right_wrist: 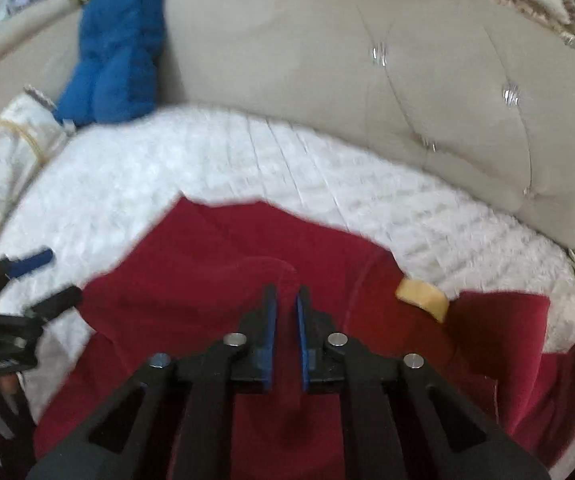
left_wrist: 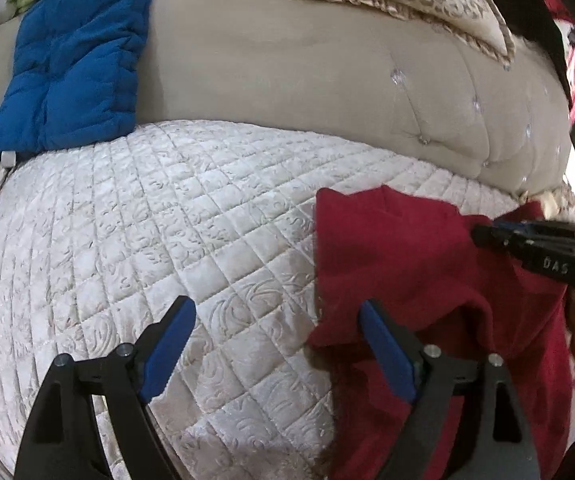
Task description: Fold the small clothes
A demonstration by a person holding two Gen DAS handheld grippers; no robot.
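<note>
Folding is at an early stage, we judge: dark red fleece garment point(right_wrist: 215, 280) lies rumpled on white quilted seat cover point(left_wrist: 147, 220), edges uneven, a flap turned over at its top, no clean fold visible yet. In right wrist view it fills the lower centre & runs to lower right, where a tan label point(right_wrist: 423, 298) shows; in left wrist view it sits at right, from mid frame down to the bottom edge.

Left gripper point(left_wrist: 275, 340) is spread wide, nothing between its blue pads point(left_wrist: 171, 344). Its right-hand finger sits over the garment's left edge in that view; the left-hand one is over bare quilt. Whether either touches fabric we can't tell.

Right gripper point(right_wrist: 286, 320) has its jaws drawn nearly together, a narrow slit left between them. It sits over the middle of the red cloth, pointing down at it. Red shows thru the slit, but frame is blurred, so whether fabric is actually pinched we can't say. In left wrist view the same gripper enters from the right edge, tips over the garment's upper part.

Next move, in our est.: left needs to come down on the near left edge & clamp it, then both lift & carry that side across. Fleece is soft, so expect sagging w/ only 2 grip pts.
</note>
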